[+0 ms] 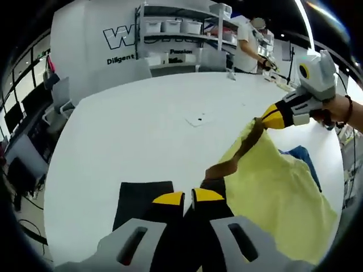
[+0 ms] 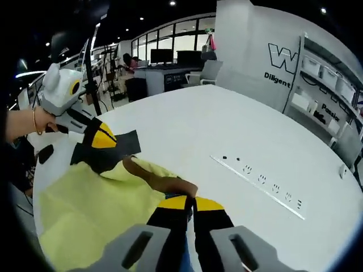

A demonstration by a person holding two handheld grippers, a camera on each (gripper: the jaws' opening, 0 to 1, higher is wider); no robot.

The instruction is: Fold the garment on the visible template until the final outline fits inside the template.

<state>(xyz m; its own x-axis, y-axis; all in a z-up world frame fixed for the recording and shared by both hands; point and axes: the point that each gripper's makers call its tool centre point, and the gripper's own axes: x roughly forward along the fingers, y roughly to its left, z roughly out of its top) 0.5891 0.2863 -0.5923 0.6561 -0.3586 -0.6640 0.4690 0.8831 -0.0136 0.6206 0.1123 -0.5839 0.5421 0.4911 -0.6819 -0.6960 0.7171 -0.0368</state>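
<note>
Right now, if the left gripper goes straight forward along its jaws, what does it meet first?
Probably only the bare white table; the left gripper is shut on the yellow garment, and depth is unclear.

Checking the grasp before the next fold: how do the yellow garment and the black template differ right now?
The yellow garment is pale yellow with a brown collar band; the black template is plain black. The garment is lifted and draped between the left hand-held gripper and the right hand-held gripper; the template lies flat on the white table. The garment looks rumpled, the template smooth. Both are over the same table.
</note>
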